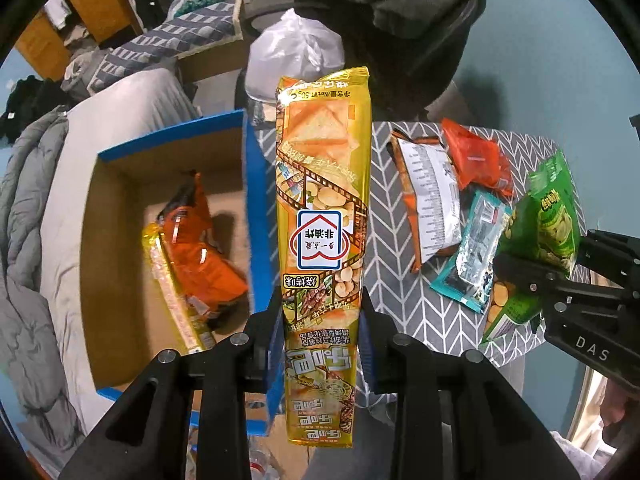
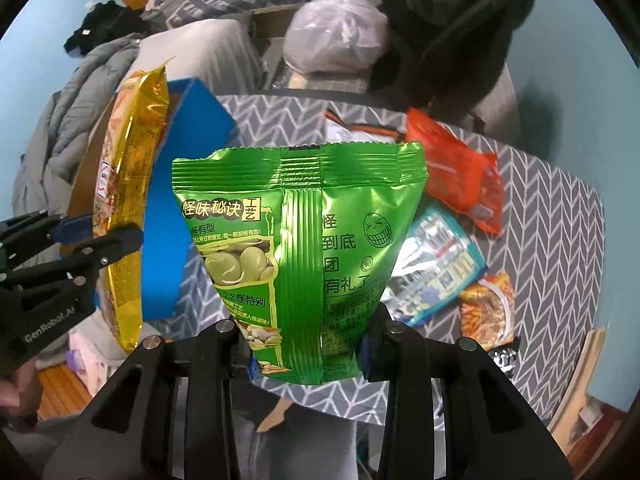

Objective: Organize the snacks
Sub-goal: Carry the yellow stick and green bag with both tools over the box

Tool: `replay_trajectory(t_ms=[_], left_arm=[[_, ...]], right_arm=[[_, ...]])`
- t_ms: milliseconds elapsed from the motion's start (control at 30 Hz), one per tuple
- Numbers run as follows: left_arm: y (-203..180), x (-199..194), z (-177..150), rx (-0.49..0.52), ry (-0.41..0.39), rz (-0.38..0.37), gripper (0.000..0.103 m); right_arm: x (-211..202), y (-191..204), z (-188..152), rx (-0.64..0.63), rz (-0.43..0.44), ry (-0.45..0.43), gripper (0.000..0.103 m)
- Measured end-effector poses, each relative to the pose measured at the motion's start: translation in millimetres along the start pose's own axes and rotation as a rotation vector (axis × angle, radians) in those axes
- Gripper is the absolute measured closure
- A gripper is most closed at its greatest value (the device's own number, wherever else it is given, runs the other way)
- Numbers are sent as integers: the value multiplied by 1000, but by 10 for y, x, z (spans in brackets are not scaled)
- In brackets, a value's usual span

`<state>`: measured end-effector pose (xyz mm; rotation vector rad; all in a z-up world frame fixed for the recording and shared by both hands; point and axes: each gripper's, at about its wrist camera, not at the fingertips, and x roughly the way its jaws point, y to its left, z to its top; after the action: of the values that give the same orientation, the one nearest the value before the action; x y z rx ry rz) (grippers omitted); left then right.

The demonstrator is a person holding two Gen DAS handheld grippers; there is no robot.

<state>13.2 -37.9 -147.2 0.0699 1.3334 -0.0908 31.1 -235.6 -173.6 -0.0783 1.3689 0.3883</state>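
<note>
Small table [image 2: 560, 216] covered in grey chevron cloth, set in a cluttered room with blue walls; grey bedding [image 1: 36, 208] along the left, white plastic bag [image 2: 336, 36] and dark garment [image 2: 460, 12] beyond the far edge. Blue-edged cardboard box [image 1: 176, 128] against the table's left edge, open, holding an orange pack [image 1: 200, 256] and a yellow pack [image 1: 176, 304] on its floor. Loose on the cloth: white-backed pack [image 1: 432, 196] near the far edge, red pack [image 2: 456, 172] beside it toward the far right, teal pack [image 2: 440, 256] near the middle, patterned orange pack [image 2: 488, 308] at the near right edge. Left gripper [image 1: 322, 344] clamped nearly closed on a long yellow snack pack [image 1: 324, 208], gripped near one end, pack raised clear of the cloth over the seam between box and table. Right gripper [image 2: 306, 344] fully closed on a green bean pack [image 2: 300, 240], pinched at its narrow end, likewise lifted above the table. Both grippers pointed steeply downward, side by side, left one nearer the box. Part of a hand [image 2: 12, 396] visible behind the left gripper.
</note>
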Motion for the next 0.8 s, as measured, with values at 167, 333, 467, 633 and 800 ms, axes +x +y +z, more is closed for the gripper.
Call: replay_trajectory(t_ms=[167,333,467,633,800], left_arm=[[187,-127,-31,-37,-16,6,71],[412,-212,-67,-88,-25,3,71],[610,-248,-96,-131,-31,24,71],[856,-244,-146,-188,-28,47,71],[1168,-227,-192,-250,-26,77,71]], right_arm=[[-27,194,108,-47,20,-11,69],[-21,400,205,-93,48,-18,69],[16,550,282,-122,74,-14,69],[83,802,408,-171,102,-10,69],[163,1079,542,-212,143,-9,69]])
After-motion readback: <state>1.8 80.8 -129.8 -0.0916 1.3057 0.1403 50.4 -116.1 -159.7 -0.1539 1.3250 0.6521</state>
